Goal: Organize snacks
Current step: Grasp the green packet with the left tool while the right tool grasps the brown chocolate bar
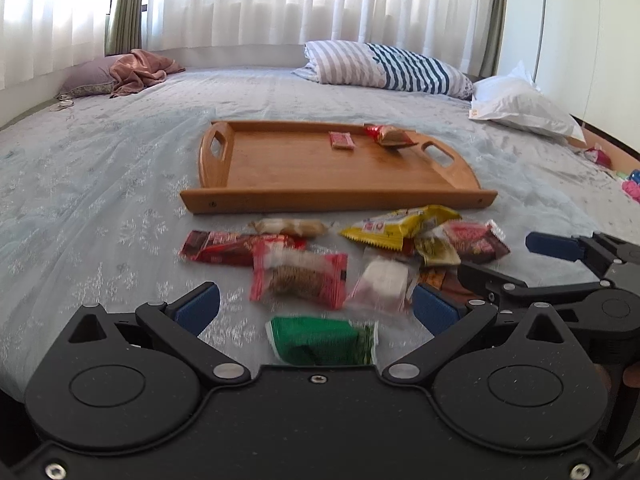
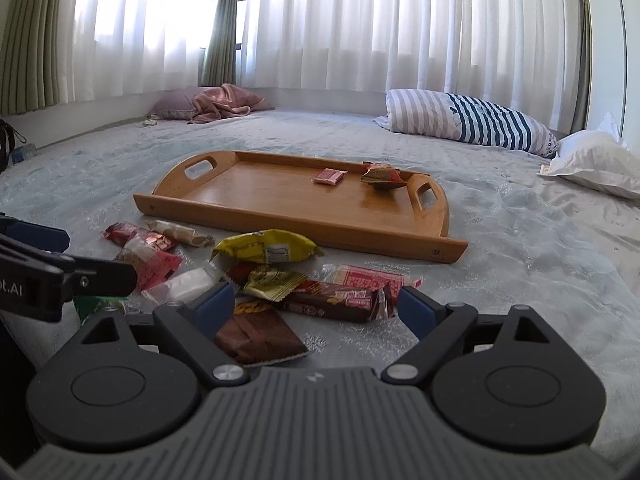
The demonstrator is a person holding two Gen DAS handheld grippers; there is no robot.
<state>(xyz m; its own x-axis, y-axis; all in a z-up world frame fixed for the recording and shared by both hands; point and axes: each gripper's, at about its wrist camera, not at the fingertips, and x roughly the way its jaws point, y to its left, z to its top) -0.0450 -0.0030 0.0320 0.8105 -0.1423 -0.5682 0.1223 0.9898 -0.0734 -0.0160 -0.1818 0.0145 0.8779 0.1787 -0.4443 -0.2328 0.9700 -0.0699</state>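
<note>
Tray (image 1: 280, 168): lying on the bed (image 1: 100, 168), holding two snacks by its far right end.
Pile (image 2: 272, 272): lying on the bed just in front of the tray, waiting to go in.
Left gripper (image 1: 316, 306): fingers wide apart over the green pack (image 1: 320, 340), likely getting ready to grab.
Right gripper (image 2: 316, 306): fingers apart around a brown bar (image 2: 340, 300), not squeezing.

Both wrist views sit low, facing the shared wooden tray (image 1: 320, 172) nearby.
</note>
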